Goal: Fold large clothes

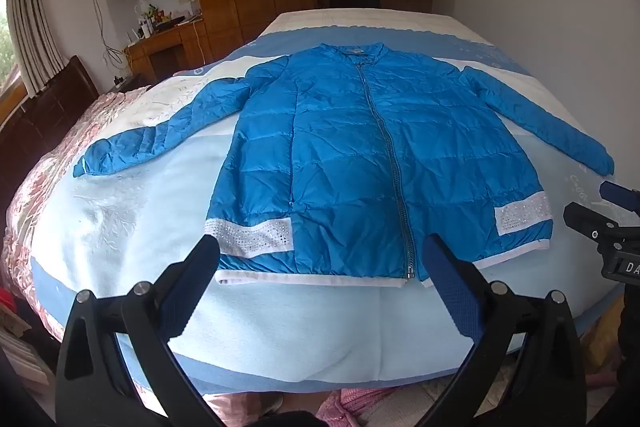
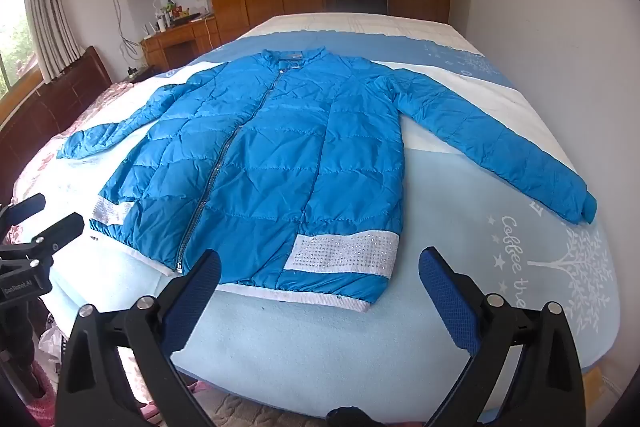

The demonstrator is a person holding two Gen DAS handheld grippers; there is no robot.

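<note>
Beyond both sets of fingertips, flat on the bed (image 1: 120, 211): blue jacket (image 1: 360, 163), zipped, long axis running away, hem nearest. Left gripper (image 1: 320, 263) and right gripper (image 2: 320, 275) spread wide, empty, hovering just short of hem; equally near.

Bright blue quilted jacket (image 1: 352, 155), white studded bands (image 1: 248, 237), pale blue blanket (image 1: 304, 327)

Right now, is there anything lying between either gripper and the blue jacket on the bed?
Nothing visible. The blue jacket lies flat and zipped on the bed, with only bare blanket between its white hem and the open left gripper. The open right gripper faces the hem just as freely.
</note>
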